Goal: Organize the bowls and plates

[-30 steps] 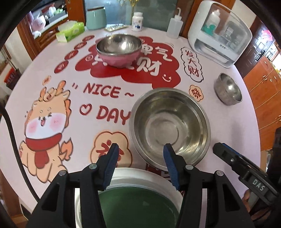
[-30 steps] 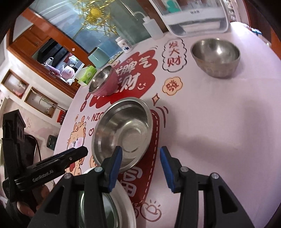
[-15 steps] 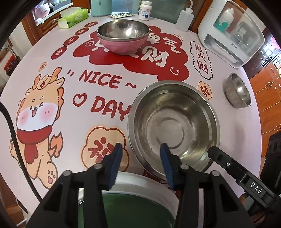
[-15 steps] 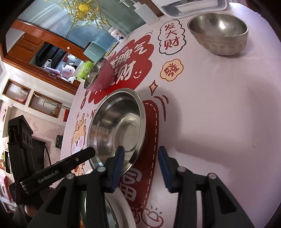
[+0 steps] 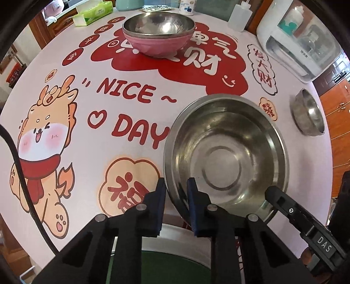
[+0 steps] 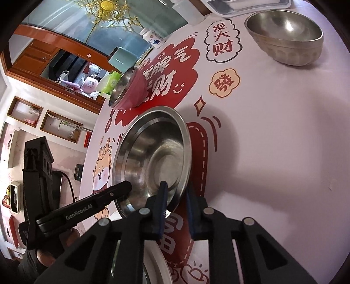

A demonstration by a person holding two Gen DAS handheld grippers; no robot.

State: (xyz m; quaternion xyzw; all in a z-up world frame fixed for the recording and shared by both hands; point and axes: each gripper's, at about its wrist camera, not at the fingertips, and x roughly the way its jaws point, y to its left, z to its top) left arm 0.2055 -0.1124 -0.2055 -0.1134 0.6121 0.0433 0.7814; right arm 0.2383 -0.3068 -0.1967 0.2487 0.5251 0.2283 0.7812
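A large steel bowl sits on the printed pink table. My left gripper straddles the bowl's near-left rim; its jaws are closing and the blue pads touch the wall. My right gripper straddles the near-right rim, also closing, one pad inside and one outside. Each gripper's black finger shows in the other's view. Farther back, a pink bowl holds a steel bowl nested inside it. A small steel bowl stands at the right. A white plate with a green centre lies under my left gripper.
At the table's far edge stand a white appliance, a squeeze bottle, a pill bottle and a green tissue box. A hand holds the left gripper at the table's near edge.
Both grippers have sunk toward the large steel bowl, and their jaws have narrowed from wide apart to snug around its rim. The bowl has not moved.
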